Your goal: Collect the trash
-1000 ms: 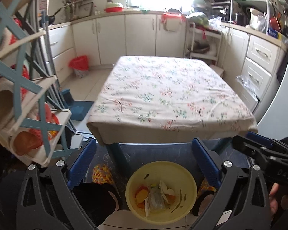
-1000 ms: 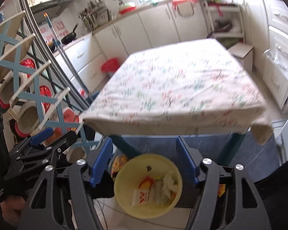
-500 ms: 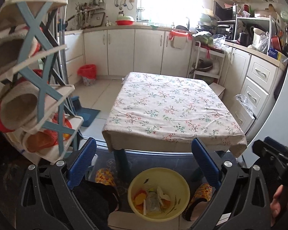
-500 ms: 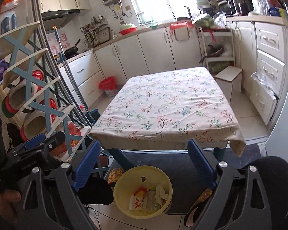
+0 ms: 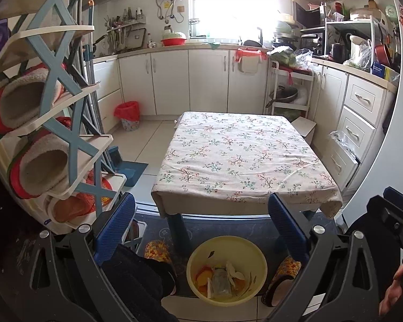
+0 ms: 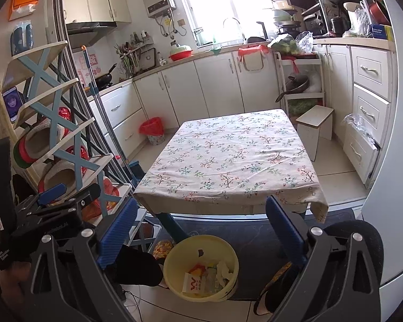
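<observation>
Showing a white packet with red "W" in the bin, only the right view; both grippers' jaws spread, empty.

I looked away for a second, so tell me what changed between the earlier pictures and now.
Both grippers, left and right, rose and drew back from the table, so more of the kitchen shows. The right jaws widened and stand open; the left jaws stayed open. Neither holds anything. The yellow bin with its trash stayed on the floor by the table leg, and the tablecloth is still bare.
</observation>
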Motion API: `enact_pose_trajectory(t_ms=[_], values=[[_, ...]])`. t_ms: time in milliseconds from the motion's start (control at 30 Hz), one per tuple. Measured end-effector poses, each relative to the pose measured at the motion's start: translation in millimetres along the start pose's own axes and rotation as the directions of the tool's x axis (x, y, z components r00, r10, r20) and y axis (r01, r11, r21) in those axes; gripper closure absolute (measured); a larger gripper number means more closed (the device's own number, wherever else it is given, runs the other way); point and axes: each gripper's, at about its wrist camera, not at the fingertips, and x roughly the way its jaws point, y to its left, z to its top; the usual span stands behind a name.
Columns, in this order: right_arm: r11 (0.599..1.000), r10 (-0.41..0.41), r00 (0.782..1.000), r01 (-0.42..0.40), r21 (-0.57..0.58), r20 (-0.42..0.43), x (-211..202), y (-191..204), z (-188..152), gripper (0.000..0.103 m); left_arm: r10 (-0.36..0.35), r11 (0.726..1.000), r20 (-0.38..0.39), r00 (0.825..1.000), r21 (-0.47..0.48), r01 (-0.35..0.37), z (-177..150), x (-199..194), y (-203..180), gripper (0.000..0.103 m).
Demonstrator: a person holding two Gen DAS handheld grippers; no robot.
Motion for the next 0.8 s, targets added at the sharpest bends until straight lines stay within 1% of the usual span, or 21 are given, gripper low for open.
enact_pose_trajectory(t_ms=[233, 567, 800], values=[[1.0, -0.013, 1.0, 0.013, -0.011, 0.009, -10.4, 4.0, 1.6, 0.01, 0.008, 1.0, 0.013, 1.0, 0.022, -0.009, 2.1, -10.5, -3.8, 0.008], [0.999, -0.021, 1.0, 0.022, -0.024, 0.021, -18.7, 5.0, 2.3, 0.009, 0.006, 1.0, 0.032, 0.999, 0.012, -0.007, 6.4, -22.1, -2.3, 0.008], [0.999, -0.029, 0.999, 0.03, -0.034, 0.022, -22.5, 5.9, 3.5, 0.008, 0.01, 1.0, 0.029, 1.0, 0.019, -0.011, 8.3, -27.3, -3.9, 0.008]])
